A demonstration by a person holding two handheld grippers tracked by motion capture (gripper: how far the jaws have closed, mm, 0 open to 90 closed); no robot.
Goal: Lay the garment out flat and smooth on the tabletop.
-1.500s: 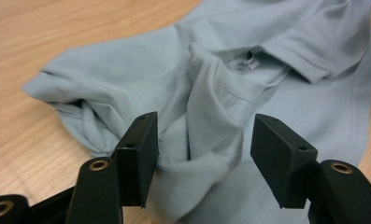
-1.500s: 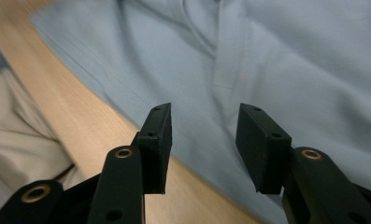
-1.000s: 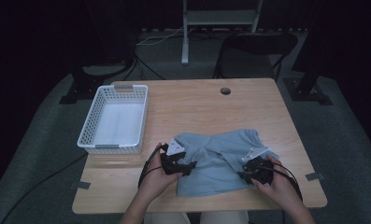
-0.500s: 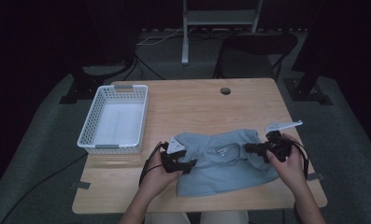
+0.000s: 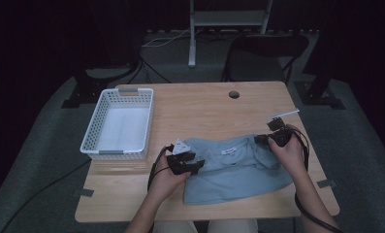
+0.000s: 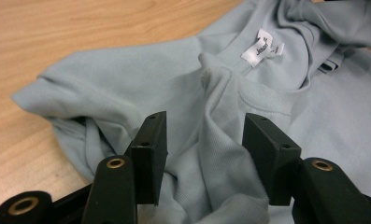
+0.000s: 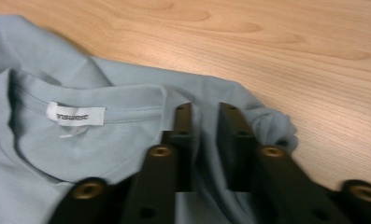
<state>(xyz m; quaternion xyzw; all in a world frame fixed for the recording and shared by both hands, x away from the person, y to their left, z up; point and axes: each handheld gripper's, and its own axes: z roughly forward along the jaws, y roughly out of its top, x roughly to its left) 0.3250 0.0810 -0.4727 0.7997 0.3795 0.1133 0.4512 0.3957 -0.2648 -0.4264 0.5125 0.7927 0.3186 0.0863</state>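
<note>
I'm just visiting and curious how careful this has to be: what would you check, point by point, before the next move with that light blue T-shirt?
1. T-shirt fully on the table: ok.
2. Left gripper has cloth: a raised fold stands between its jaws, which have just been closing; pads not pressing yet: not ok.
3. Right gripper has cloth: jaws narrow, just reopened slightly, shoulder fabric between them; firm pinch: cannot tell.
4. Shirt flat: bunched at the collar and right shoulder: not ok.
5. Neck label facing up: ok.
6. White basket apart from the shirt: ok.
</note>
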